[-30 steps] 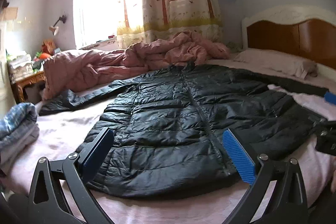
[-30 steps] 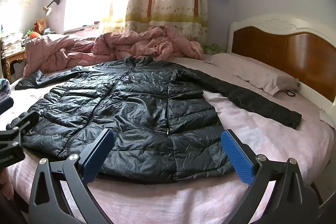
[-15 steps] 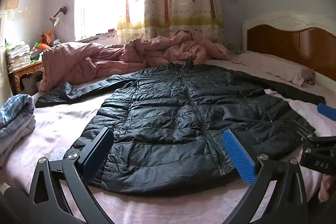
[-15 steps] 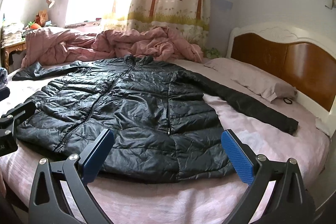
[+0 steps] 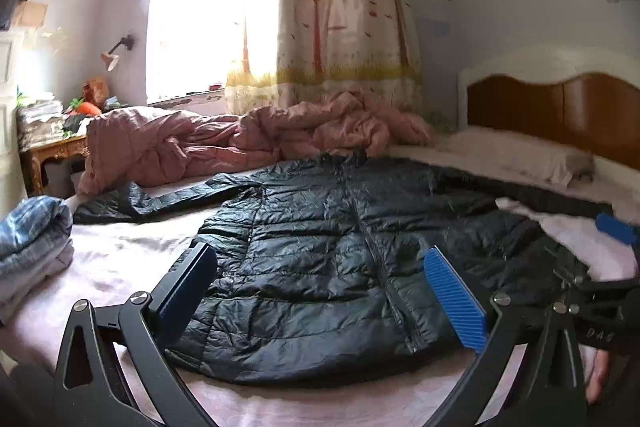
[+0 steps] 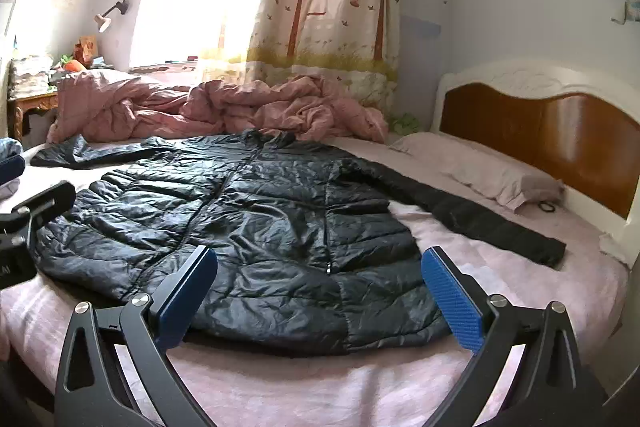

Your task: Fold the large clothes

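A large black quilted puffer jacket (image 5: 336, 259) lies spread flat, front up, on the pink bed sheet (image 5: 120, 259); it also shows in the right wrist view (image 6: 256, 227). Its sleeves stretch out to the left (image 6: 100, 153) and right (image 6: 492, 227). My left gripper (image 5: 320, 291) is open and empty, hovering over the jacket's hem on its left half. My right gripper (image 6: 318, 291) is open and empty, over the hem on its right half. Neither touches the fabric.
A crumpled pink duvet (image 5: 248, 143) lies behind the jacket. A pillow (image 6: 480, 171) and wooden headboard (image 6: 540, 139) stand at the right. Folded blue clothes (image 5: 32, 235) sit at the left bed edge. A cluttered side table (image 5: 52, 143) is far left.
Both grippers have risen and drawn back a little from the jacket, so the views tilt up and show more wall and curtain. Both jaws stay open. The jacket has not moved.
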Demonstrator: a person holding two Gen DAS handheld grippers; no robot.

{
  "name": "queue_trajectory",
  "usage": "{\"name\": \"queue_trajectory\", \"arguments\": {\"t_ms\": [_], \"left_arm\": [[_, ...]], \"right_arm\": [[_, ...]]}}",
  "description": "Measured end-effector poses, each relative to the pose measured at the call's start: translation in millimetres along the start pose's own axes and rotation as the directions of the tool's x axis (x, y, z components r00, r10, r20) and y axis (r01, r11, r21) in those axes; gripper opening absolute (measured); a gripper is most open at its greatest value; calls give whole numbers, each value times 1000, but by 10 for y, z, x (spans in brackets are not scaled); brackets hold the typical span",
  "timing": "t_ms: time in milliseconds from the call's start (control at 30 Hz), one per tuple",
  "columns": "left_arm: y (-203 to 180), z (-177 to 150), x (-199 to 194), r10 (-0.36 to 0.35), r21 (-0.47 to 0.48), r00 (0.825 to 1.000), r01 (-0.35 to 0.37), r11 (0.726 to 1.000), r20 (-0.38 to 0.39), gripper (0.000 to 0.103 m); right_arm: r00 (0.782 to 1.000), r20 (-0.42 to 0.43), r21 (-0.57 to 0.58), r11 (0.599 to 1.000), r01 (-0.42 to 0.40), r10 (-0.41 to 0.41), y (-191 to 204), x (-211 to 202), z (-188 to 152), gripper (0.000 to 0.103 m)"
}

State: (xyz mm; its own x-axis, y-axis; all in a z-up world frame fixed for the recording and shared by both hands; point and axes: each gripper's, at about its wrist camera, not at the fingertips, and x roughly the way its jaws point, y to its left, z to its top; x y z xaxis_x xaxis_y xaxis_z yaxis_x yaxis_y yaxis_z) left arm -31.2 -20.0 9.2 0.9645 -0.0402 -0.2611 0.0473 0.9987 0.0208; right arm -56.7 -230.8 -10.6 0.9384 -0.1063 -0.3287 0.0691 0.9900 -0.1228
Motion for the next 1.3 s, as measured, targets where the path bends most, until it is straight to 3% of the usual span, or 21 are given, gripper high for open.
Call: {"name": "queue_trajectory", "arguments": {"t_ms": [200,333,500,667,833,1167,1300], "left_arm": [[69,15,-123,104,-54,993,-101,993,58,103],[143,49,-80,44,-80,999,-43,996,9,103],[101,58,-91,62,-27,998,-61,998,18,103],[114,72,-130,46,-75,999,-44,996,26,103],[39,65,-117,59,3,998,-59,998,36,103],[89,45,-46,-22,-38,999,20,999,-32,103],[139,41,-46,13,-84,1000,-15,996,-28,103]], "right_arm": [[1000,10,30,1000,-4,4,-72,-63,31,103],[1000,-3,4,1000,-8,8,-58,-41,38,103],[1000,-13,34,999,8,-8,-134,-25,61,103],[998,-52,85,996,-18,22,-254,38,59,97],[999,-54,97,995,-3,9,-281,47,57,97],[998,-66,93,996,8,-2,-274,66,50,98],[998,-52,105,994,25,-20,-289,41,45,103]]}}
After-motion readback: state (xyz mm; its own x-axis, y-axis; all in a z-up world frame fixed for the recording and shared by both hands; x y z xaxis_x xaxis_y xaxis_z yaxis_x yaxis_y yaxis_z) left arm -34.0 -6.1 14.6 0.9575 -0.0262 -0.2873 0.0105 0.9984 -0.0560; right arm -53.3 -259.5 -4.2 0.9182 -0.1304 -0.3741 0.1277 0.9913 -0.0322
